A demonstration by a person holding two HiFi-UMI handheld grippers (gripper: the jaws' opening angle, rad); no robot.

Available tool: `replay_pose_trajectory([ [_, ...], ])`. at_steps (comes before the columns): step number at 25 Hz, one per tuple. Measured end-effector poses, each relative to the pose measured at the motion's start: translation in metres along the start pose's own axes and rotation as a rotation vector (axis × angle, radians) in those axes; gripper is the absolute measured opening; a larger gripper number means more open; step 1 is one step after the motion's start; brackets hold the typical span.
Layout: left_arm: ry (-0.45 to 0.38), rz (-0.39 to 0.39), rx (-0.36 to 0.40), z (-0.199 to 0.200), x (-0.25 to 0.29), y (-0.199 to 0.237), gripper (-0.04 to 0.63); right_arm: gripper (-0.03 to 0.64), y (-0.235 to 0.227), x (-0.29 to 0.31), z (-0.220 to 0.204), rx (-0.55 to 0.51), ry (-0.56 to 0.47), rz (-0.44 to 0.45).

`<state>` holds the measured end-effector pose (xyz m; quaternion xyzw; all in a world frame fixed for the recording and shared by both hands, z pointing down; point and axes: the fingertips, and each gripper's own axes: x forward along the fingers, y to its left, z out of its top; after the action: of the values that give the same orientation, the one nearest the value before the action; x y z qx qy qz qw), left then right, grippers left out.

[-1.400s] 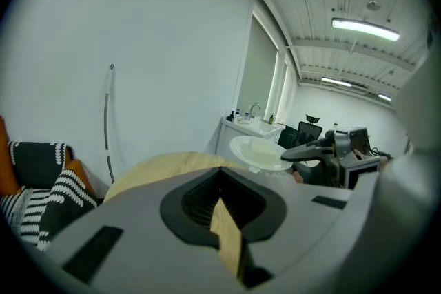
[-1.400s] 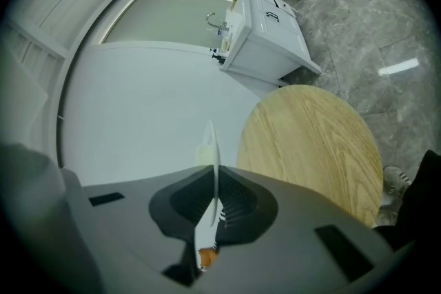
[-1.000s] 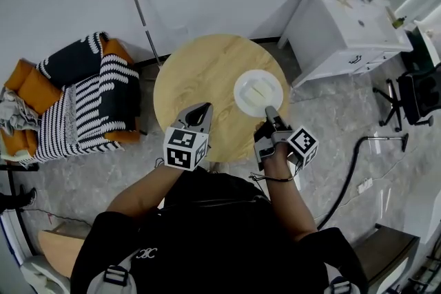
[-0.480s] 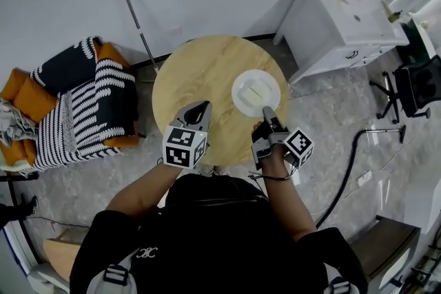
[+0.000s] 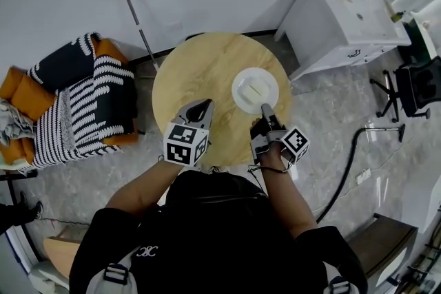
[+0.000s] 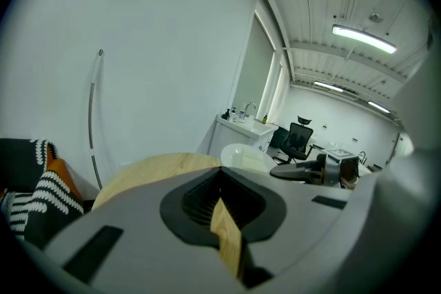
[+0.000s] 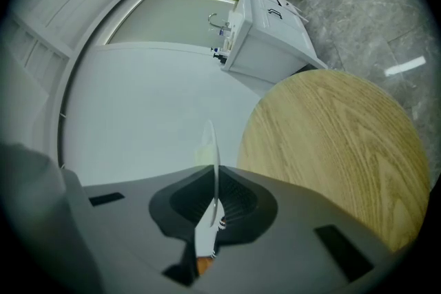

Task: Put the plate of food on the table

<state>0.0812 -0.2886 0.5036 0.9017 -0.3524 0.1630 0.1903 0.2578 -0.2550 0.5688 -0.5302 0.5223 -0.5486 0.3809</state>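
1. White round plate (image 5: pixel 241 91), level, with pale yellow food piece (image 5: pixel 257 89) in the middle; near rim gripped by right gripper (image 5: pixel 264 109).
2. Over right part of round wooden worktop (image 5: pixel 200 72); contact with it not clear.

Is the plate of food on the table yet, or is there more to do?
Nearly. Done: the plate with its pale food is over the round table. In hand: the right gripper is shut on its near rim. To do: set it flat, if it isn't resting already, and let go. The left gripper is shut and empty.
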Motion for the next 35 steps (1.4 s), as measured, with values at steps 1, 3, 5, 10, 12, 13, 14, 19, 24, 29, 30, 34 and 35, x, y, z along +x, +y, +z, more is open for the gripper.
replay_pose_trajectory([
  [1,-0.002,-0.004,0.000,0.001,0.001,0.000,0.008,0.017,-0.005,0.002,0.000,0.007,0.000,0.005],
  [3,-0.007,-0.010,0.002,0.002,0.002,0.000,0.008,0.018,-0.013,0.007,0.000,0.020,0.002,0.013],
  [5,-0.009,-0.014,0.003,0.002,0.003,0.001,0.008,0.018,-0.018,0.012,-0.002,0.024,0.010,0.012],
  [10,-0.013,-0.025,-0.001,0.002,0.004,0.004,0.008,0.018,-0.038,0.028,-0.011,0.013,0.052,-0.025],
  [12,-0.015,-0.022,0.006,0.002,0.002,0.006,0.008,0.018,-0.043,0.034,-0.014,0.000,0.071,-0.038],
  [13,-0.018,-0.021,0.010,0.002,0.002,0.007,0.008,0.018,-0.046,0.037,-0.016,0.000,0.077,-0.043],
  [14,-0.021,-0.020,0.014,0.002,0.001,0.007,0.008,0.018,-0.049,0.040,-0.017,0.002,0.082,-0.048],
  [19,-0.026,-0.017,0.039,0.004,-0.001,0.007,0.008,0.018,-0.064,0.051,-0.024,0.013,0.102,-0.085],
  [24,-0.022,-0.006,0.030,0.004,0.001,0.012,0.008,0.018,-0.074,0.055,-0.027,0.043,0.114,-0.090],
  [29,-0.022,0.003,0.016,0.004,0.002,0.012,0.008,0.018,-0.083,0.059,-0.029,0.046,0.128,-0.105],
  [30,-0.022,0.005,0.016,0.005,0.001,0.012,0.008,0.018,-0.086,0.060,-0.028,0.043,0.130,-0.111],
  [34,-0.020,0.018,0.016,0.005,-0.001,0.014,0.008,0.018,-0.094,0.064,-0.028,0.041,0.140,-0.137],
  [35,-0.019,0.024,0.013,0.005,-0.003,0.016,0.008,0.018,-0.096,0.065,-0.029,0.043,0.143,-0.142],
])
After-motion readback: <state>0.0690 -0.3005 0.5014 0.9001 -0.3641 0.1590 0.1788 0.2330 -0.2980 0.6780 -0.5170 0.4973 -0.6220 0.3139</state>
